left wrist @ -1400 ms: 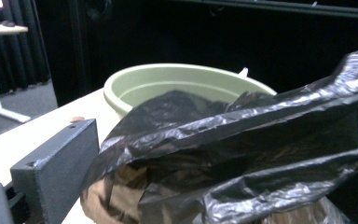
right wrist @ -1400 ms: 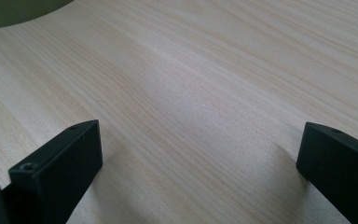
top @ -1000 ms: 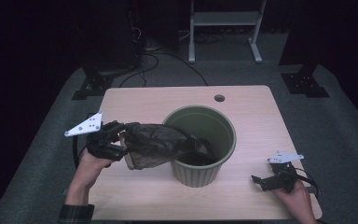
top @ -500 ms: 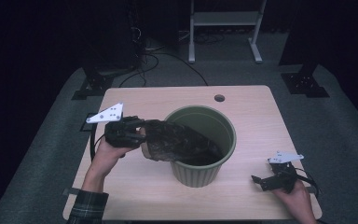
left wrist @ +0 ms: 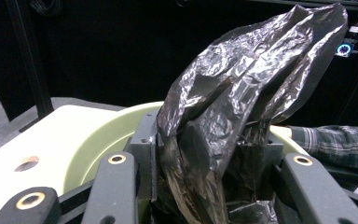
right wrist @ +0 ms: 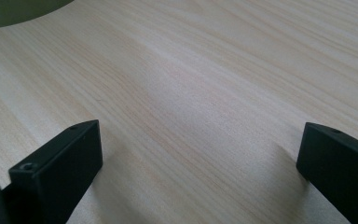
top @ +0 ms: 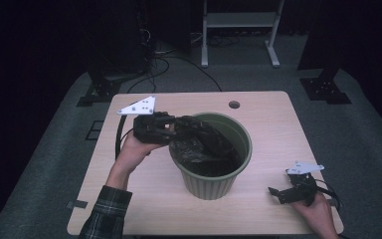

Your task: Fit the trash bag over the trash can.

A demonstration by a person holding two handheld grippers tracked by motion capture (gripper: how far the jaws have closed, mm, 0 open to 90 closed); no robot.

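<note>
A crumpled black plastic bag [top: 204,144] lies bunched in the mouth of an olive-green pot [top: 241,137] at the middle of the table. My left gripper [top: 171,130] hovers at the pot's left rim. Its jaws have just been closing and now pinch the bag's edge between them. In the left gripper view the bag [left wrist: 242,84] rises in a tall fold from between the left gripper's [left wrist: 205,154] jaws, with the pot's rim [left wrist: 98,135] behind. My right gripper [top: 276,191] rests open on the table at the front right. Bare wood shows between its [right wrist: 198,154] jaws.
The light wooden table [top: 268,109] has a small round cable hole [top: 234,105] near its far edge. Beyond the table are dark floor, cables and stand legs [top: 238,30]. A corner of the pot [right wrist: 9,9] sits just ahead of the right gripper.
My left gripper has carried the bag from the table's left side up and right to the pot's rim, so more of the bag is now bunched inside. The right gripper has not moved.
</note>
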